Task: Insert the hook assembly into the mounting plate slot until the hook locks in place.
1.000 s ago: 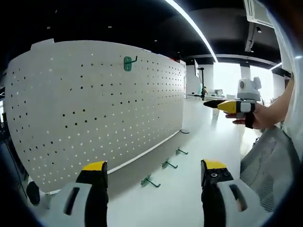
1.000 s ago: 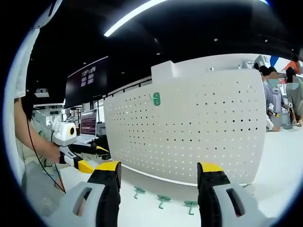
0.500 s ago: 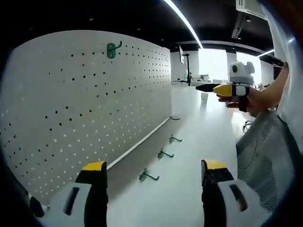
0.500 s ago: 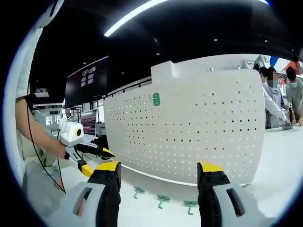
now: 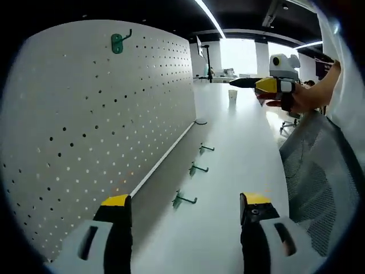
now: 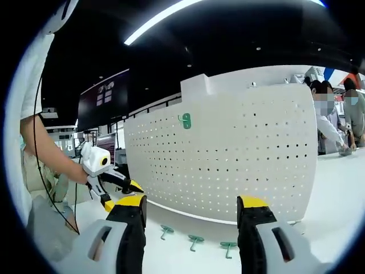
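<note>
Pegboard: a tall white perforated mounting plate (image 6: 228, 154) stands upright on a white table (image 5: 239, 165), running along the table's far edge.
Hook already mounted: one green hook (image 5: 118, 41) sits in the holes near the plate's upper corner; in the right gripper view it shows high on the plate.
Loose hooks: three green hook assemblies lie in a row on the table just in front of the plate's bottom edge; the nearest hook (image 5: 183, 200) lies closest to the left gripper, then the middle hook (image 5: 197, 169) and the far hook (image 5: 206, 148).
Left gripper: the left gripper (image 5: 185, 214) is held above the table with its yellow-tipped jaws spread wide and nothing between them.
Right gripper: the right gripper (image 6: 189, 214) faces the plate from well back, jaws likewise parted and holding nothing.
Handling, as a judgement: each hook looks small, light, rigid and smooth, so it could slip or twist in the jaws.
Where to grip, as a judgement: pinch the flat back piece across its sides, leaving the insertion tabs free to enter the holes.
Background: people stand beyond the plate's far end.
</note>
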Action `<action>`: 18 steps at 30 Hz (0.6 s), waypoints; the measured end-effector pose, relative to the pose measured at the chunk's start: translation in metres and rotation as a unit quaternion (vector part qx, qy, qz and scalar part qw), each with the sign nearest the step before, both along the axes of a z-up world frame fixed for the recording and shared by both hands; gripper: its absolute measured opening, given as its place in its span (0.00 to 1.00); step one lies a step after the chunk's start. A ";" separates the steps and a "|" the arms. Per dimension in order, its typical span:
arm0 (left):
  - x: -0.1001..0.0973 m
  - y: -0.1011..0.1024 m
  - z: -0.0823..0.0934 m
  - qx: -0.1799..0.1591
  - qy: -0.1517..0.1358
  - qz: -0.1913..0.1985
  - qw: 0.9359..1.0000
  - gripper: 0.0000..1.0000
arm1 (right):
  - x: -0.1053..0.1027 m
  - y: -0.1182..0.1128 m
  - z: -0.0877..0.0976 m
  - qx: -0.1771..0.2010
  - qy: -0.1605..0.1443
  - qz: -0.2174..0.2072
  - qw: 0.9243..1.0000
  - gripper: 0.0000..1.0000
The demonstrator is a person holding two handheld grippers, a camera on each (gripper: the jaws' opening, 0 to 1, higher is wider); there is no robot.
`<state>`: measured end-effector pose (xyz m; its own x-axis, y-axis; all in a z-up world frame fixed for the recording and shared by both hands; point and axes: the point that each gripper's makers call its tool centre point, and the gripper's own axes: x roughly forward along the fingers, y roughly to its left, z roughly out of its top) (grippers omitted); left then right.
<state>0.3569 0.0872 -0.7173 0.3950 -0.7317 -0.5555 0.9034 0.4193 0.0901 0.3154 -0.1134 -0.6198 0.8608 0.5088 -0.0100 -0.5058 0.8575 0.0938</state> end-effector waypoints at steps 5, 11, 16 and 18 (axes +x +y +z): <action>0.003 0.002 -0.011 0.031 0.008 -0.021 0.999 0.80 | 0.000 0.000 0.000 0.003 -0.001 -0.003 1.000 0.62; 0.004 -0.001 -0.021 0.057 0.017 -0.050 0.997 0.77 | -0.001 0.001 -0.002 0.003 0.004 -0.004 1.000 0.62; 0.002 -0.005 -0.033 0.084 0.027 -0.079 0.993 0.77 | -0.001 -0.002 -0.002 0.004 0.004 -0.005 1.000 0.62; 0.003 -0.007 -0.038 0.097 0.028 -0.090 0.991 0.76 | 0.000 -0.003 -0.001 0.004 0.003 -0.007 1.000 0.62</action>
<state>0.3597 0.0806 -0.7551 0.2319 -0.6646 -0.7103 0.9680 0.2299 0.1010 0.3150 -0.1165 -0.6211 0.8679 0.4965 -0.0117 -0.4928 0.8639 0.1041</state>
